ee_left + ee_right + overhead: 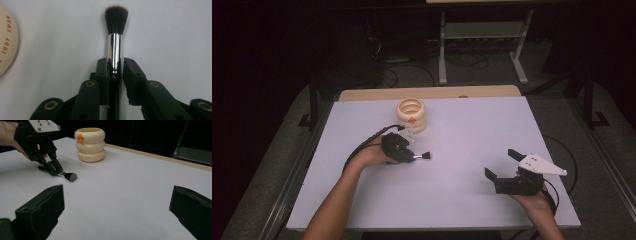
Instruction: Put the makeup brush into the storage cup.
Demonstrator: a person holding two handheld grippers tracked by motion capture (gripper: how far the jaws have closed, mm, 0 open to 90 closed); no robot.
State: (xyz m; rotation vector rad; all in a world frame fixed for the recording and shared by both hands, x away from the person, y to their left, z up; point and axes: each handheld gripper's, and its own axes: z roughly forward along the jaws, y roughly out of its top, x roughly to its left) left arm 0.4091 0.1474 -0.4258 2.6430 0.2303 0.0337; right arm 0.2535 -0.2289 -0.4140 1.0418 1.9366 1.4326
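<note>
The left hand-held gripper (115,68) is closed narrow on a makeup brush (115,37), its pads pinching the shiny metal ferrule just below the dark bristles. The brush lies low over the white table (472,130), bristles pointing away from the hand, near a cream ringed pot (411,115). The right hand-held gripper (117,210) stands wide and holds nothing, well apart from the brush. The brush looks light and stiff in the stem but slick on that ferrule, so it may slip or swivel; the bristles are soft, so a grip on the handle would be safer
</note>
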